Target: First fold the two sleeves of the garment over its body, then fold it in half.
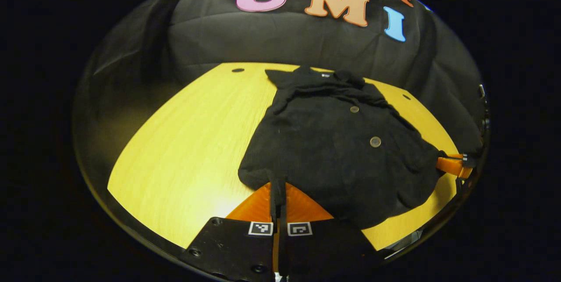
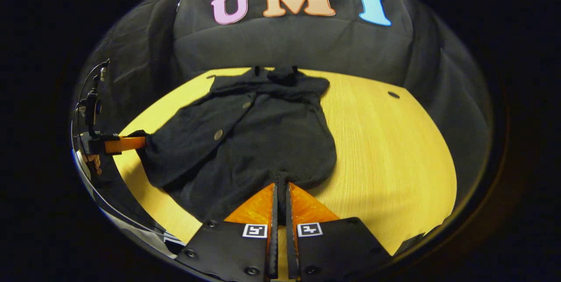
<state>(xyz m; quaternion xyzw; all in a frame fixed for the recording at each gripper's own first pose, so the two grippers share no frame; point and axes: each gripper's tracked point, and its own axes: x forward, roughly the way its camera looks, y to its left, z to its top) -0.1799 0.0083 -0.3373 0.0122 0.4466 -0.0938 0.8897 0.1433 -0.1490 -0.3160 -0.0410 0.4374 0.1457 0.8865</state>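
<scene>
A black buttoned garment (image 1: 333, 150) lies on the yellow wooden table (image 1: 188, 141), collar at the far end and hem toward me. Its sleeves look folded in over the body. My left gripper (image 1: 278, 184) is shut on the near hem corner, a strip of cloth pinched between its fingers. In the right gripper view the same garment (image 2: 263, 141) spreads ahead, and my right gripper (image 2: 281, 184) is shut on the hem's other corner. Each gripper also appears in the other's view, the right gripper (image 1: 453, 164) at the far right and the left gripper (image 2: 120, 144) at the far left, both touching the cloth's edge.
Bare tabletop (image 2: 394, 155) extends beside the garment on both sides. Small dark holes (image 1: 237, 70) (image 2: 393, 94) mark the table's far part. The black cloth wall (image 1: 307, 41) rises right behind the table. A cable and mount (image 2: 92, 106) stand above the left gripper.
</scene>
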